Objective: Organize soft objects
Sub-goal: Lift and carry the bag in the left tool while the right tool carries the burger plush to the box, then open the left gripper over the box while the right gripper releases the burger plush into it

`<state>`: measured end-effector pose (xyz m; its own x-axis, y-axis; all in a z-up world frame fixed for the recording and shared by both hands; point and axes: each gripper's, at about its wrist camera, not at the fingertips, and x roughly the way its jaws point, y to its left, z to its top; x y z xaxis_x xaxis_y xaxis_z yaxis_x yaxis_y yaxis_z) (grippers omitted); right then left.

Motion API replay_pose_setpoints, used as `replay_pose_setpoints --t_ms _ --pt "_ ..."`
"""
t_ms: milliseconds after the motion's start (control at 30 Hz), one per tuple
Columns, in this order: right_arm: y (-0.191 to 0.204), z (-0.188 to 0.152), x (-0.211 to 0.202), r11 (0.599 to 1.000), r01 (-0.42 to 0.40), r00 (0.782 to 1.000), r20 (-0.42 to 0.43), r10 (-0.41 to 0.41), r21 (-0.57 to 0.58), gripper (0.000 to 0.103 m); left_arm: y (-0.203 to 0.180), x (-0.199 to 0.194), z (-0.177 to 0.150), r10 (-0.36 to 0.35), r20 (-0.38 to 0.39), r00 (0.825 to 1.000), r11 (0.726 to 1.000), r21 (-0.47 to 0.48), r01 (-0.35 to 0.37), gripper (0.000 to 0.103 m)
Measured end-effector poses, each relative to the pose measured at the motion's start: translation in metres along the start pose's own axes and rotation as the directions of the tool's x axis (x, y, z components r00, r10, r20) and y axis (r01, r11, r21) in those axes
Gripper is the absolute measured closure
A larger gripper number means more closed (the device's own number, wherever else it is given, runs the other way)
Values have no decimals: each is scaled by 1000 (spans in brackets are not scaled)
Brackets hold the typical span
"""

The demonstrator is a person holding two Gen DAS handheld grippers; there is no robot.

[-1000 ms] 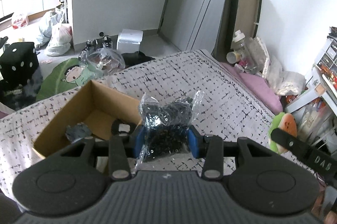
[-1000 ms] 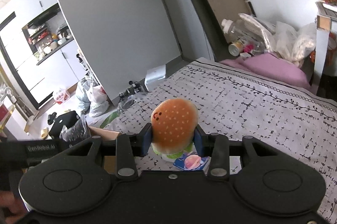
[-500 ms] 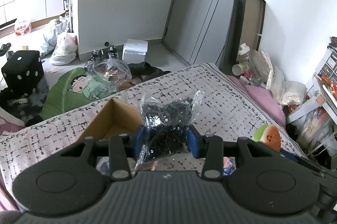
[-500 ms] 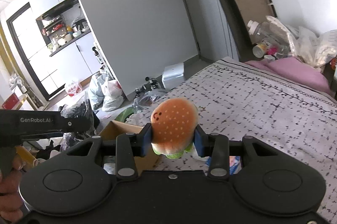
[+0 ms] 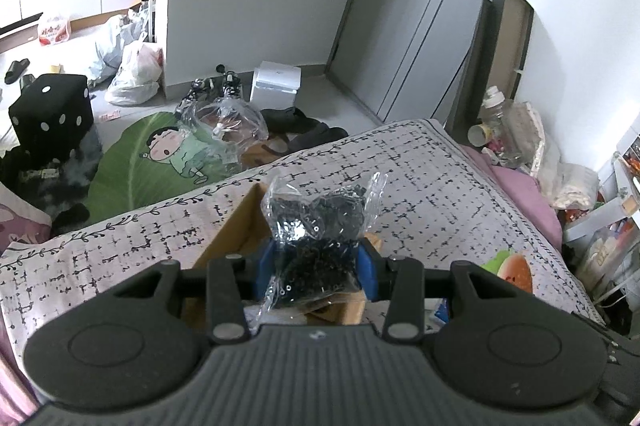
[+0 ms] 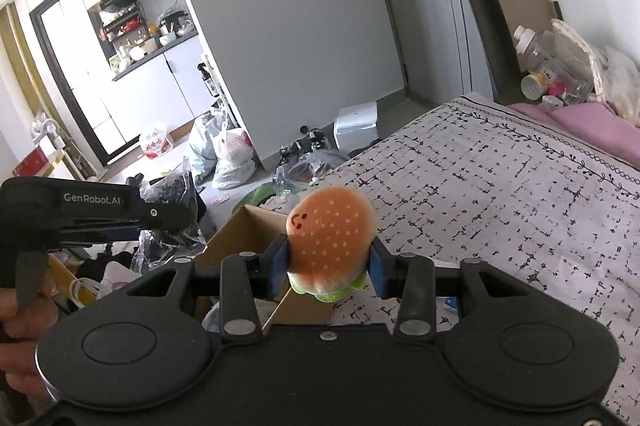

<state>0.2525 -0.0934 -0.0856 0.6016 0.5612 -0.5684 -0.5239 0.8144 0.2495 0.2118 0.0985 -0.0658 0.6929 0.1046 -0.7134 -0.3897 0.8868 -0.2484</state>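
- Blue pads of the left gripper press from both sides on a clear plastic bag of small black pieces, jaws partly closed around it.
- Pads of the right gripper squeeze a burger plush between them, bun uppermost, green fringe below.
- Both loads hang above an open cardboard box standing on the patterned bedspread.
- Beyond the bed's foot lie a cartoon floor mat and a white carton.
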Motion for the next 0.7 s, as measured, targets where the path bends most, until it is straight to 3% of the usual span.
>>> replay_pose_setpoints --t_ms 700 --pt "28 -10 58 999 30 994 -106 -33 -28 62 40 81 1 -29 -139 990 999 -30 25 60"
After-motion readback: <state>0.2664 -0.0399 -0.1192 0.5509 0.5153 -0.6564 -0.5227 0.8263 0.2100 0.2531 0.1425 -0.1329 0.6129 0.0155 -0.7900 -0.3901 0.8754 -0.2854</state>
